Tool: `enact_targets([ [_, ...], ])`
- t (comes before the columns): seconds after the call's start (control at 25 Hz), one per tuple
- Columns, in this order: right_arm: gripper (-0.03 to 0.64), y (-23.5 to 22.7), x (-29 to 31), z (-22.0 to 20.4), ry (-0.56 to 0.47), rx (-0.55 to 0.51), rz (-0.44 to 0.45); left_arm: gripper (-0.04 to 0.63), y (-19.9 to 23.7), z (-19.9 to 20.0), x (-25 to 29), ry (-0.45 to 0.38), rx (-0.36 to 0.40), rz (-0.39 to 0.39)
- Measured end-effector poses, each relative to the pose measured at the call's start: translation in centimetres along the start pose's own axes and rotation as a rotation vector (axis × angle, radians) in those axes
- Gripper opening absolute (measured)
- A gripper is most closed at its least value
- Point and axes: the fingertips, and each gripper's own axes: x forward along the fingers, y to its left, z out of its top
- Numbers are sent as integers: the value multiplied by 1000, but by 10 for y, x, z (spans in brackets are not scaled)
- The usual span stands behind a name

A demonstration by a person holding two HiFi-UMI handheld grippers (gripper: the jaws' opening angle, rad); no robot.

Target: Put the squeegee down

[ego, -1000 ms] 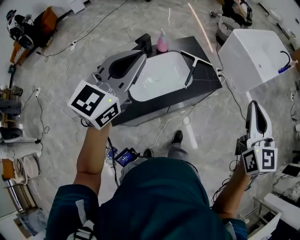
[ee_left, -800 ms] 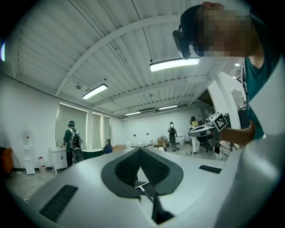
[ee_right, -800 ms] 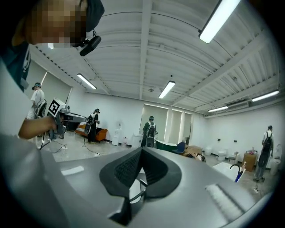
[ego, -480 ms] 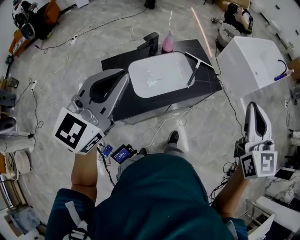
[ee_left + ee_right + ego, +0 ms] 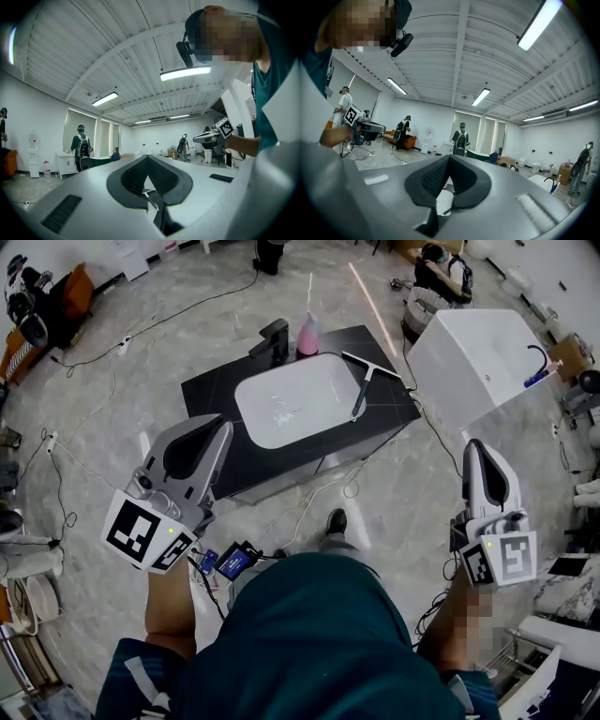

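The squeegee (image 5: 361, 388) lies flat on the black counter (image 5: 211, 390), just right of the white basin (image 5: 295, 399), with its blade end at the far side. No gripper touches it. My left gripper (image 5: 217, 427) hovers off the counter's near left corner, jaws shut and empty; in the left gripper view (image 5: 148, 157) its tips meet. My right gripper (image 5: 475, 448) is far right over the floor, well away from the counter. Its tips meet too in the right gripper view (image 5: 449, 156), with nothing between them.
A pink soap bottle (image 5: 307, 334) and a black faucet (image 5: 274, 338) stand at the counter's far edge. A white tub (image 5: 469, 352) stands to the right. Cables trail over the marble floor (image 5: 112, 427). Other people (image 5: 461, 138) stand farther off in the room.
My left gripper has drawn back from over the basin toward the near left. The right gripper has shifted only slightly. The squeegee has stayed on the counter.
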Motion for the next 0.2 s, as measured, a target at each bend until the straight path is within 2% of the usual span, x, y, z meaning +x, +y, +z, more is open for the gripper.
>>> enact_targets([
  [0.2, 6, 0, 7, 0, 12, 5, -2, 6, 5, 1, 5, 1, -7, -8],
])
